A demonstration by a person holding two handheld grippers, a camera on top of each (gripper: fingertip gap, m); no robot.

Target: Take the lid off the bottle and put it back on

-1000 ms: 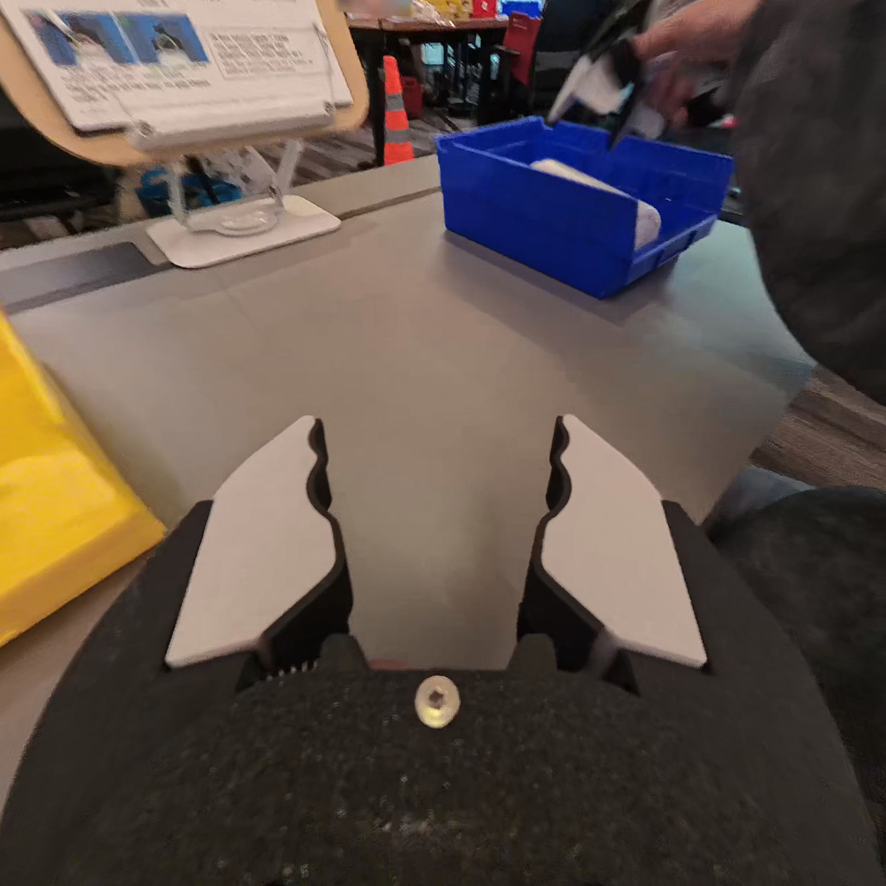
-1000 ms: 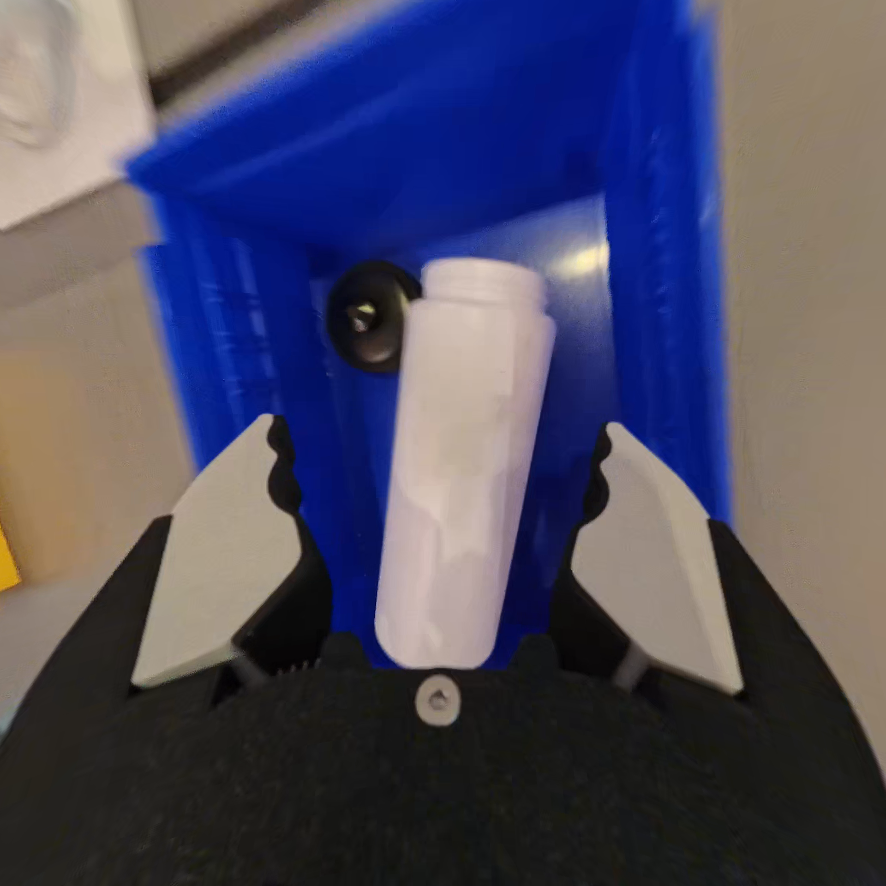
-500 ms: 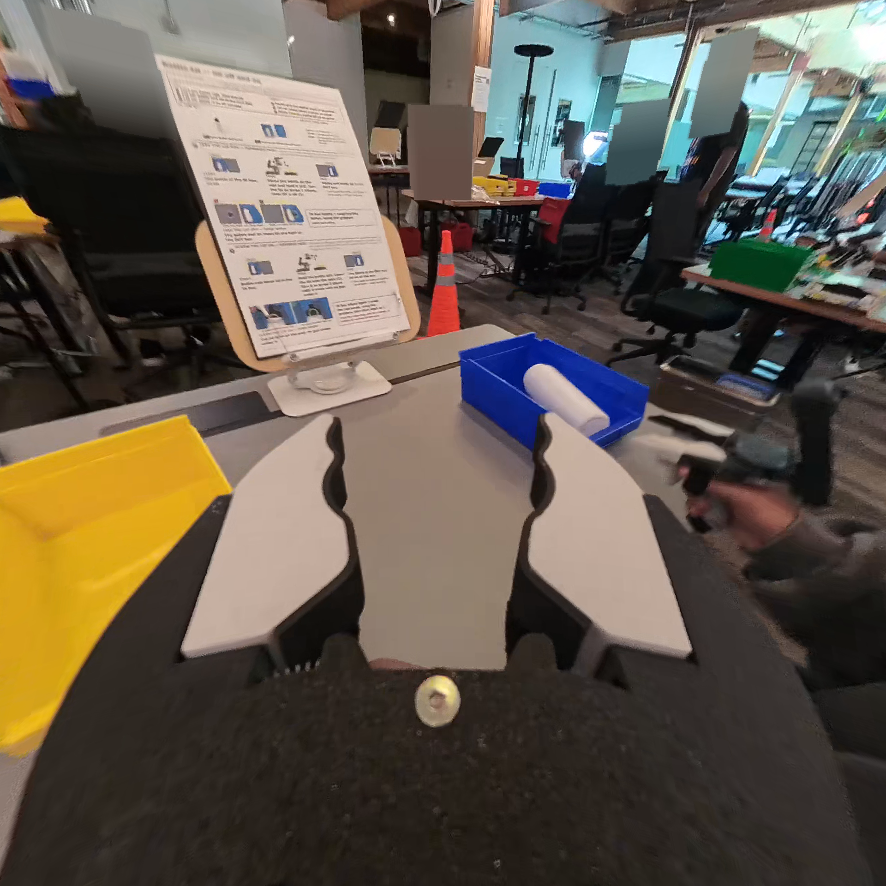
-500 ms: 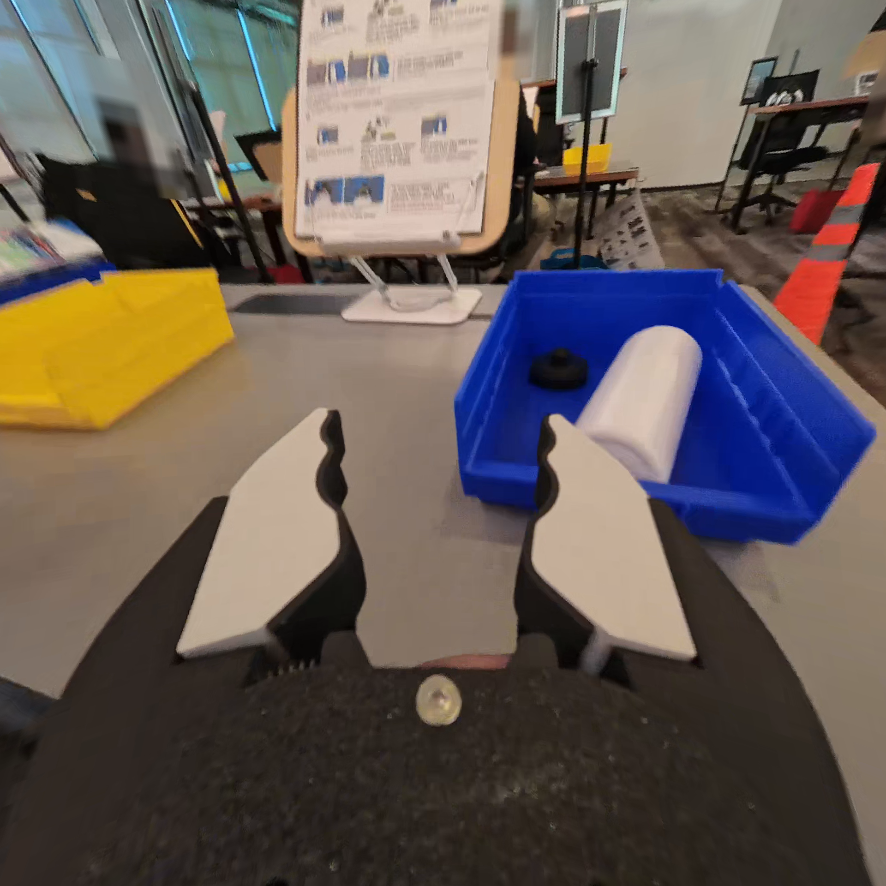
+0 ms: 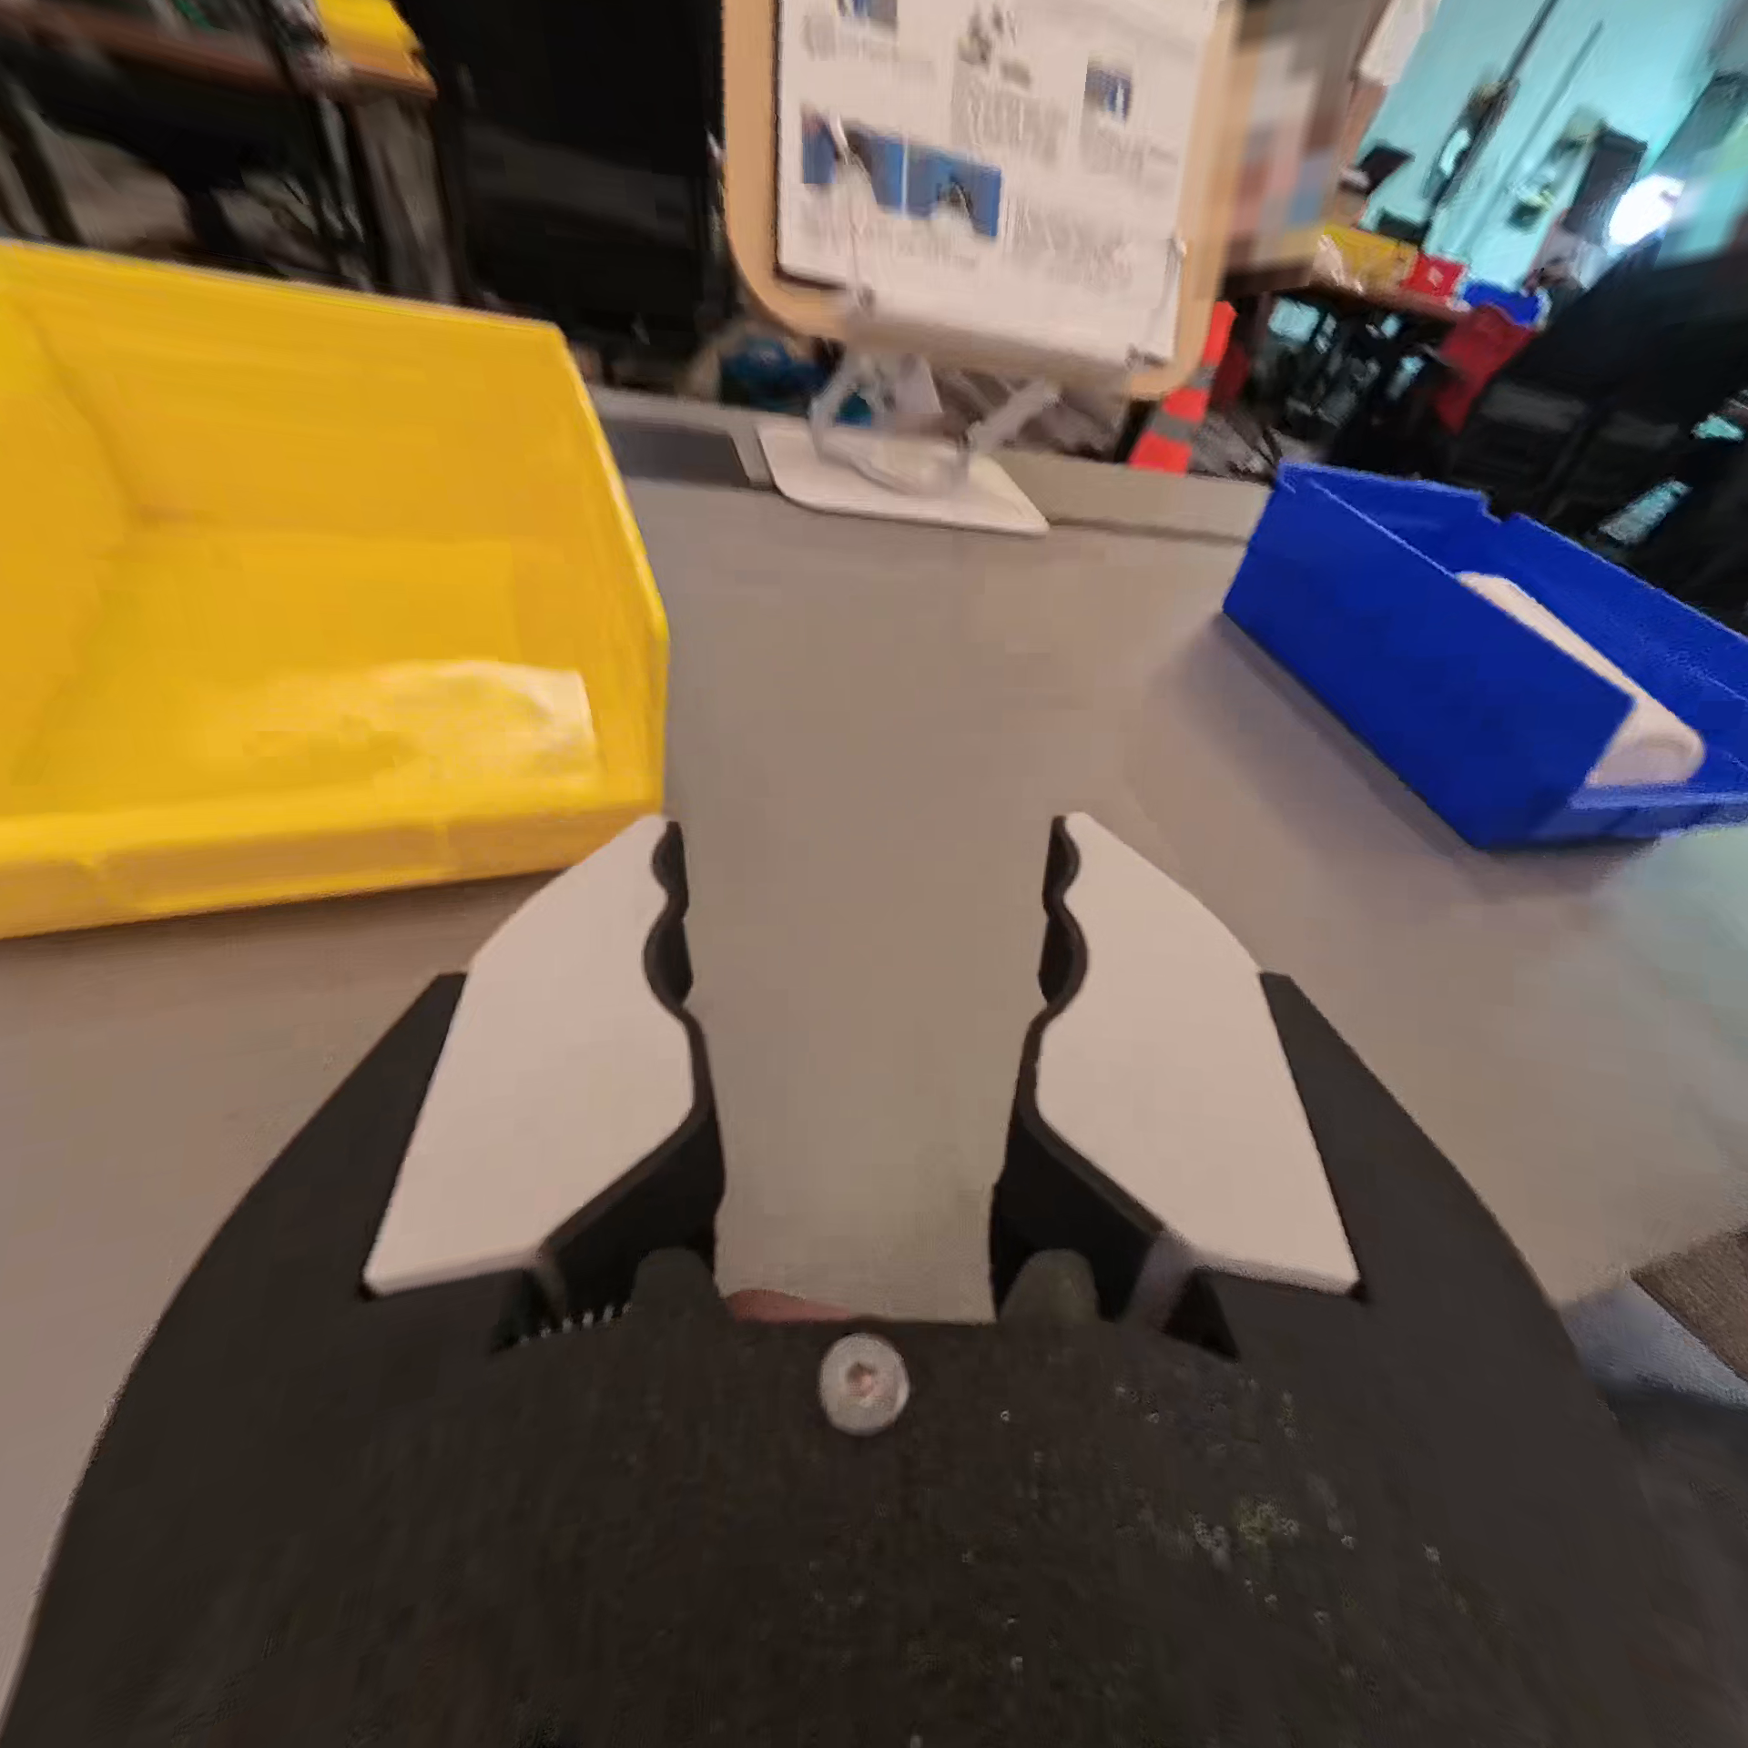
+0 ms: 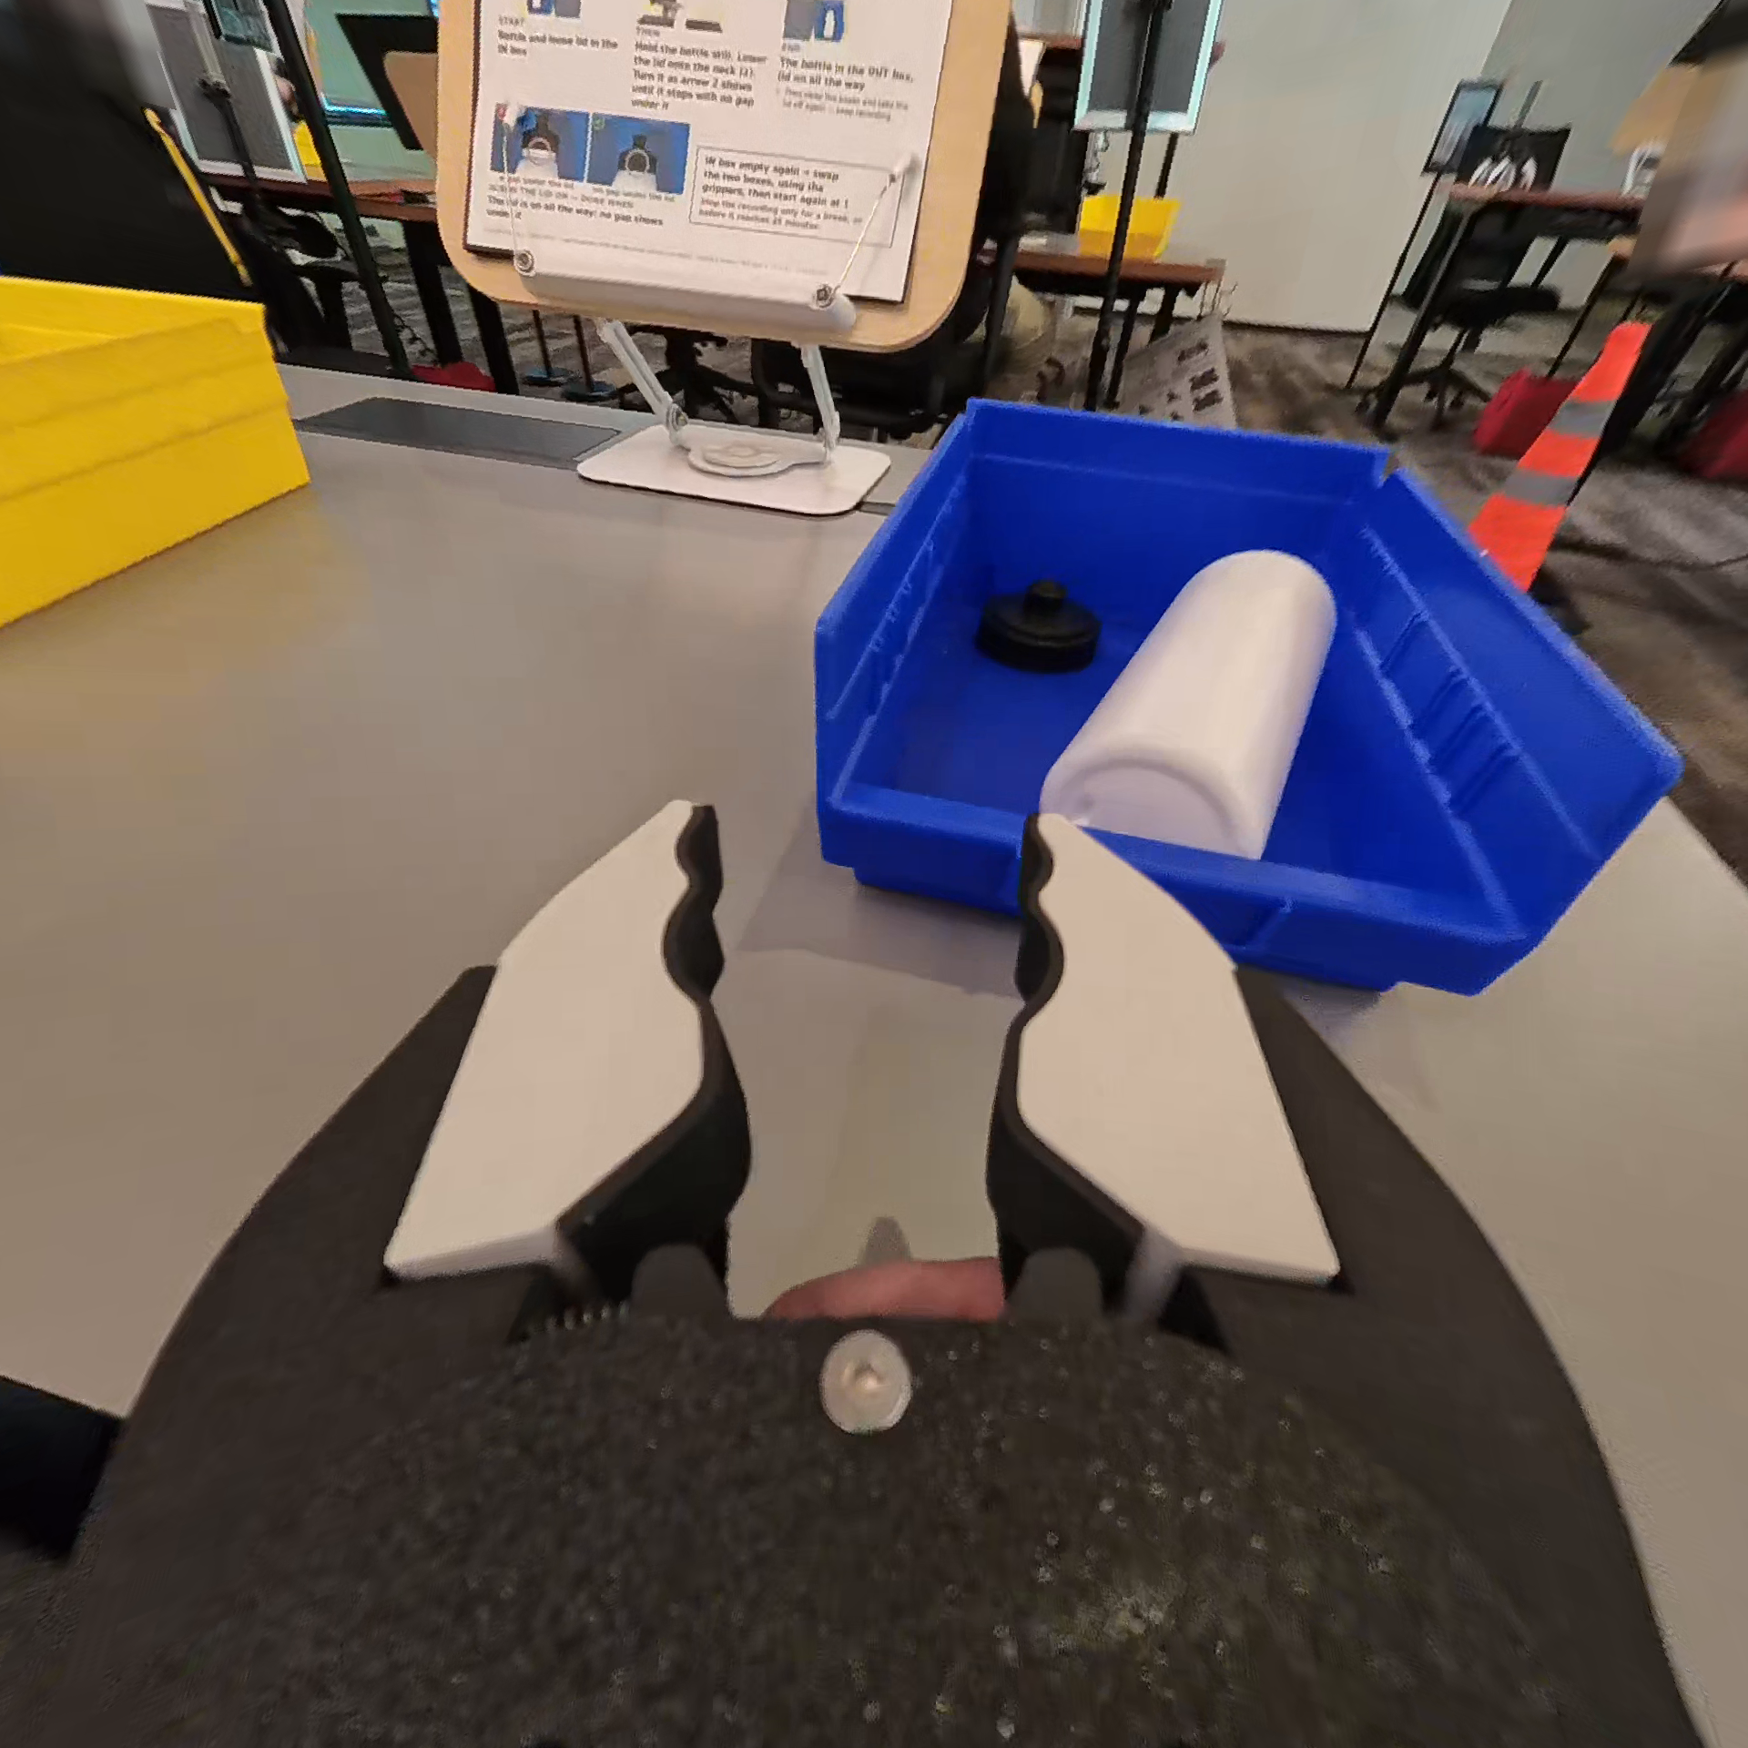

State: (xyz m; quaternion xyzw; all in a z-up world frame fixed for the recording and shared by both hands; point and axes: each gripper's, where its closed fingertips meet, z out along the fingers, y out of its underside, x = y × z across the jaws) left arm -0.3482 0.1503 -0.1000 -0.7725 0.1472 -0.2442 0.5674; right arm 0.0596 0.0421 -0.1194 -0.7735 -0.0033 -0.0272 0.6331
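A white bottle [image 6: 1197, 705] lies on its side in a blue bin [image 6: 946, 832], its base toward me. A black lid [image 6: 1039, 629] sits loose on the bin floor to the bottle's left. My right gripper [image 6: 865, 832] is open and empty, low over the grey table just in front of the bin's near left corner. My left gripper [image 5: 865, 837] is open and empty over the table between the two bins. In the left wrist view the blue bin [image 5: 1400, 681] is at the right with the bottle [image 5: 1589, 690] partly showing; the lid is hidden there.
A yellow bin [image 5: 312, 586] stands at the table's left, also in the right wrist view [image 6: 132, 463]. An instruction board on a white stand [image 6: 719, 284] is at the table's back edge. An orange cone [image 6: 1561, 473] and chairs are beyond the table.
The right gripper has pulled back out of the blue bin and now sits in front of it. The left gripper's view has swung left toward the yellow bin. Both stay open.
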